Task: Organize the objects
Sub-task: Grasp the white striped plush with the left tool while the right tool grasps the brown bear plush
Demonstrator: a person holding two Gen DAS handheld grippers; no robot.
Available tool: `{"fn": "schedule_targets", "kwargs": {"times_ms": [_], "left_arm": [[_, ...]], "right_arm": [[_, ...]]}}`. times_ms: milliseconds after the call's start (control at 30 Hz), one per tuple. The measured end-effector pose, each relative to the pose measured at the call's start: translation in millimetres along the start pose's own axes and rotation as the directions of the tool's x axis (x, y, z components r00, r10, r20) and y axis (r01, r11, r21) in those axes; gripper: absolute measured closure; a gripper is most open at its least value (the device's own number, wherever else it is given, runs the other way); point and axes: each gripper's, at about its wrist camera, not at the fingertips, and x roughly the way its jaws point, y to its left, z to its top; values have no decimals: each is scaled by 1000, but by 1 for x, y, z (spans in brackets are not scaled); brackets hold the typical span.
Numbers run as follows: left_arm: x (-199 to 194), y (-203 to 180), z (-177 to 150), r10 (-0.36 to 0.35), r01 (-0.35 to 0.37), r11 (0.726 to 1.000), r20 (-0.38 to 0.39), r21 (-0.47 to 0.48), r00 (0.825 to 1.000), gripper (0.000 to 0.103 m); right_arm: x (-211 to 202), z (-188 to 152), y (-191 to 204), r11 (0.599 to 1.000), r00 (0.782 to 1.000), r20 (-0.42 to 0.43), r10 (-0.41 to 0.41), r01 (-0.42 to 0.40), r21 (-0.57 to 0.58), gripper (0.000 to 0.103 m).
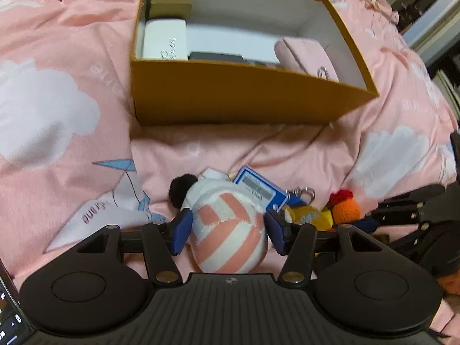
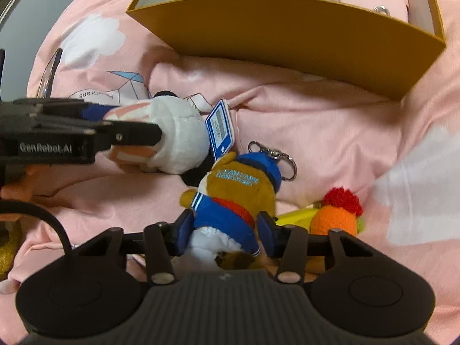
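Observation:
A white plush toy with pink stripes and black ears (image 1: 227,230) lies on the pink bedspread, a blue tag (image 1: 260,191) attached. My left gripper (image 1: 227,227) has its blue pads on both sides of it, shut on it. It also shows in the right wrist view (image 2: 178,138). A brown plush keychain in a blue jacket and cap (image 2: 233,201) lies to its right. My right gripper (image 2: 225,230) is closed on its body. An orange knitted toy with a red top (image 2: 336,215) lies beside it. An open orange box (image 1: 230,95) stands behind.
The box holds a white case (image 1: 165,38), a brown box (image 1: 171,1), a dark flat item (image 1: 215,56) and a pink pouch (image 1: 304,54). A yellow item (image 2: 299,215) lies under the orange toy. The pink bedspread (image 1: 57,57) is rumpled around the toys.

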Motion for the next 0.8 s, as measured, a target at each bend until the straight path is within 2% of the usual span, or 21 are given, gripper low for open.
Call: {"fn": "schedule_targets", "kwargs": {"times_ms": [100,333,500,633,800], "left_arm": [[-1,-9,-6,28,-28,999,-2,47,1000,41],[-25,-28,-18,69,-82,992,139,95,988,46],[-46,-44,-14,62,-108,982,275,156,959,46],[-41,-59,-9,94,-182,959,360,219,928,46],[-12,-69,-11,134,-245,933,376,263,917,46]], "right_arm": [[-6,-3,-1,1000,1000,19,7,-7,11,62],[-38,-5,-4,999,991,132,17,-21,32,63],[-68,-1,-6,999,970,244,-10,1,37,63],[-76,6,-9,998,947,319,-37,20,57,63],[-59,8,-14,996,929,362,-77,55,71,63]]}}
